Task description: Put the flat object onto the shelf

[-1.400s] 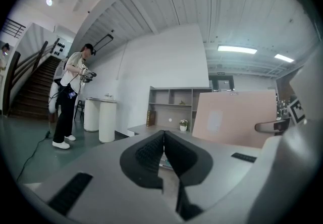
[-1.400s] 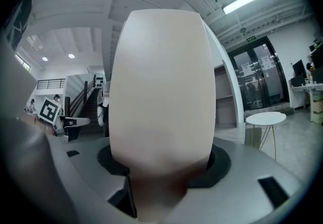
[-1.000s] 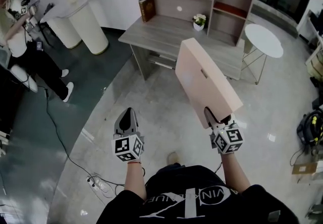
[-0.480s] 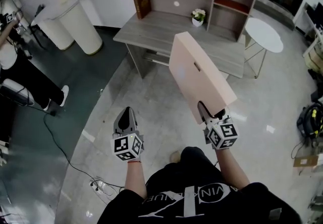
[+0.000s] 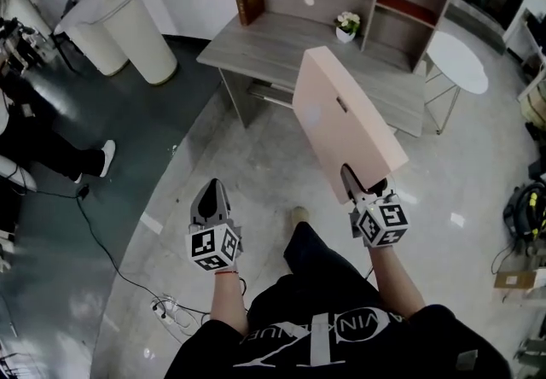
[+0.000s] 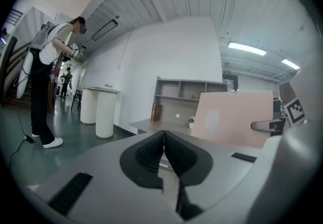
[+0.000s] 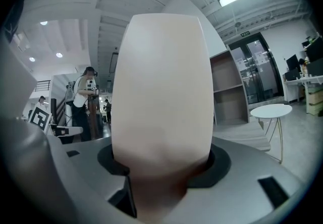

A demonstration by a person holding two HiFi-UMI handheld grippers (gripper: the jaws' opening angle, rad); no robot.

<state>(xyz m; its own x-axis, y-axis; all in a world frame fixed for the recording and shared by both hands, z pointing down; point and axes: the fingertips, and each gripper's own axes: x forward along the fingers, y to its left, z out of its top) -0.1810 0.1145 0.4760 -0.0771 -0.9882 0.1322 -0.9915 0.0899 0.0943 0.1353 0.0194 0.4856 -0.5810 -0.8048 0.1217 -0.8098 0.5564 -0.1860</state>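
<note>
Our right hand-held gripper (image 5: 357,188), at the lower right of the head view, has its jaws clamped partway open on the lower edge of the flat object (image 5: 341,121). This is a pale pink board that we carry tilted up through the middle of the frame, above the floor. Its upper end overlaps the near edge of the tabletop (image 5: 273,43). The shelf (image 5: 409,27) stands on that tabletop at the top of the frame, with a book (image 5: 249,0) and a small potted plant (image 5: 346,26) at its foot. Our left hand-held gripper (image 5: 212,202), at the lower left, has its jaws pressed together with nothing between them.
</note>
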